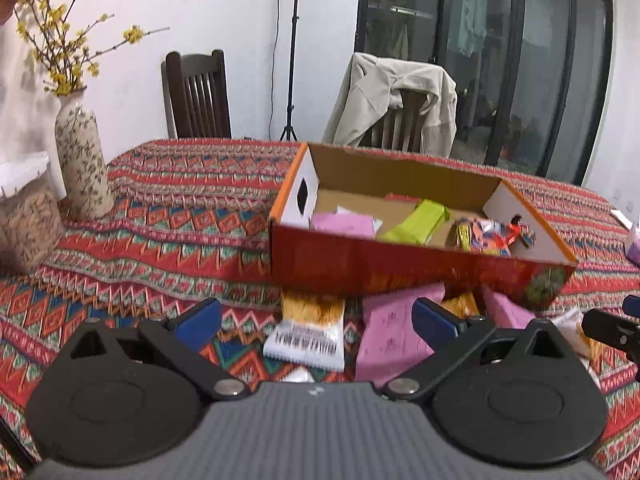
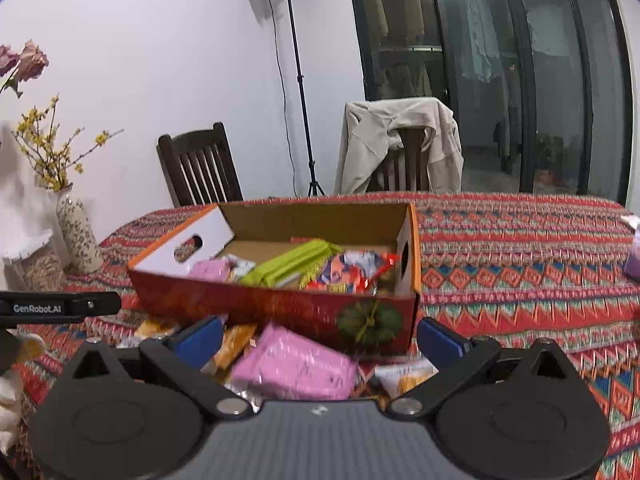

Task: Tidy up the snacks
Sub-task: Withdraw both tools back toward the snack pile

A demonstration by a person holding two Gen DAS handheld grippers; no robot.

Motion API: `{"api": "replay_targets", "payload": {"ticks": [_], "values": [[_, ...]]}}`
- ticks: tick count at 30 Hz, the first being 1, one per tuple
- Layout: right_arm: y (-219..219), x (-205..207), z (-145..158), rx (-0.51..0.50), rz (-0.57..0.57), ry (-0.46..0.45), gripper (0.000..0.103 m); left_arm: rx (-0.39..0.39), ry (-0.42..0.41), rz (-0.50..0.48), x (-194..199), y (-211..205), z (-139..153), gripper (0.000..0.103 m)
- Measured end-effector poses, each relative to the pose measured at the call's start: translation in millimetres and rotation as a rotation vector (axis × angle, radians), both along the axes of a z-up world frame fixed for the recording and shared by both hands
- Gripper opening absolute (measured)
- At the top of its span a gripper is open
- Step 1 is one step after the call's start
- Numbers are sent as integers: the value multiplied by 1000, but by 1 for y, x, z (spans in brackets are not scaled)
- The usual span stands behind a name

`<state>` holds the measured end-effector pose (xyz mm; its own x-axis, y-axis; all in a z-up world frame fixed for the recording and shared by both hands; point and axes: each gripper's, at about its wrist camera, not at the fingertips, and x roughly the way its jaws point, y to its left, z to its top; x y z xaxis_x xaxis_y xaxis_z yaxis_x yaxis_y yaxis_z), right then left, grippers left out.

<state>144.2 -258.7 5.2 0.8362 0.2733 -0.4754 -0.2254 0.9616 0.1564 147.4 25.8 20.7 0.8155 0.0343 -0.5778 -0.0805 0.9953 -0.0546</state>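
"GenRobot.AI" on left hand-held gripper (image 2: pixel 60 307)

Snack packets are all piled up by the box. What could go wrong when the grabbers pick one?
1. The pink packet overlaps the orange packets, so the open right hand-held gripper might pinch two at once.
2. The cardboard box stands right behind the pile; reaching forward could bump it.
3. The left hand-held gripper works nearby, so they might collide.

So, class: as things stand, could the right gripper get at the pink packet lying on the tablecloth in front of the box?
Probably yes. The right gripper has its jaws open, and the pink packet lies just ahead between them, on top of the loose snacks, with nothing over it.
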Motion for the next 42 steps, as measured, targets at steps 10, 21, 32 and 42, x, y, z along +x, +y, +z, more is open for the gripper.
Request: {"api": "replay_targets", "payload": {"ticks": [10,21,32,42], "values": [[-8,-26,-33,24,-18,70,103,2,56,-6,-24,-5,-23,103],[-12,-46,-48,43,-14,109,103,10,126,-13,-45,-9,-42,103],[-9,-49,-58,44,-2,128,103,-6,138,-40,-48,-14,-48,103],[9,-54,-46,33,29,87,103,-33,99,18,-54,13,-41,103]]}}
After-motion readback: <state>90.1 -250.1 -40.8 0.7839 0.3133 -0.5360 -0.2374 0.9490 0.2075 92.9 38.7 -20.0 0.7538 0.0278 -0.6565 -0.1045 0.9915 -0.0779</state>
